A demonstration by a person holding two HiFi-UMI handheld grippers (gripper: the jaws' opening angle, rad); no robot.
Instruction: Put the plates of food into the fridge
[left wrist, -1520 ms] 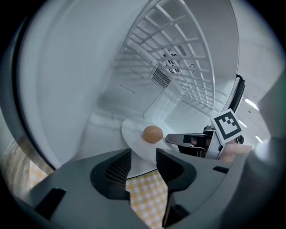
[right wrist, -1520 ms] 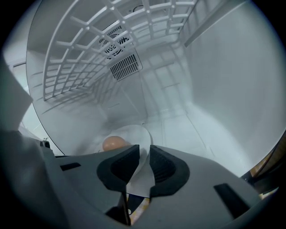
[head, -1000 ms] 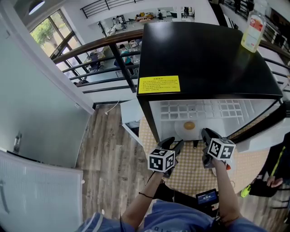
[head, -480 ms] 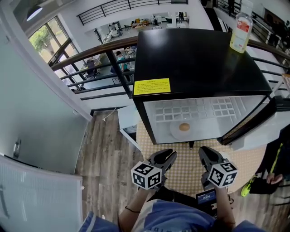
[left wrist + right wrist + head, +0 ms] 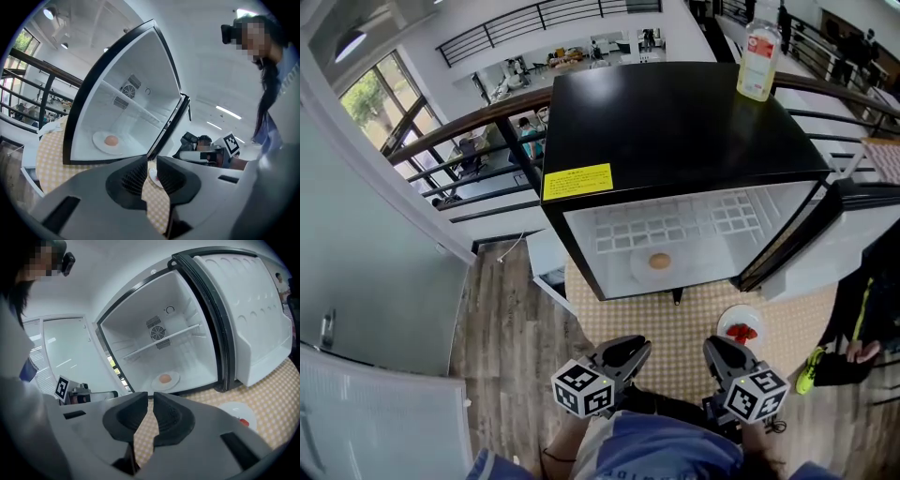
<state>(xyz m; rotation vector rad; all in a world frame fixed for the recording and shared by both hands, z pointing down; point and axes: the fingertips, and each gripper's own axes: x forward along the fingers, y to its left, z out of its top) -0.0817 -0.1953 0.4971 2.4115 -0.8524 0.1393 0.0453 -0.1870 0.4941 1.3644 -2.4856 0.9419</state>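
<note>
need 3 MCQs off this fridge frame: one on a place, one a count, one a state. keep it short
1. Where is the white round plate of red food relative to the black fridge?
A) inside it
B) on top of it
C) on the yellow checked cloth in front of it

2. How many plates lie inside the fridge?
A) one
B) two
C) none

3. The fridge door is:
A) shut
B) swung open
C) taken off

Answers:
1 C: the head view shows it on the cloth, below the open front.
2 A: only the white plate with a tan round piece of food lies on the fridge floor.
3 B: the door stands out to the right with its white inner side showing, and the inside of the fridge is in plain view.
</note>
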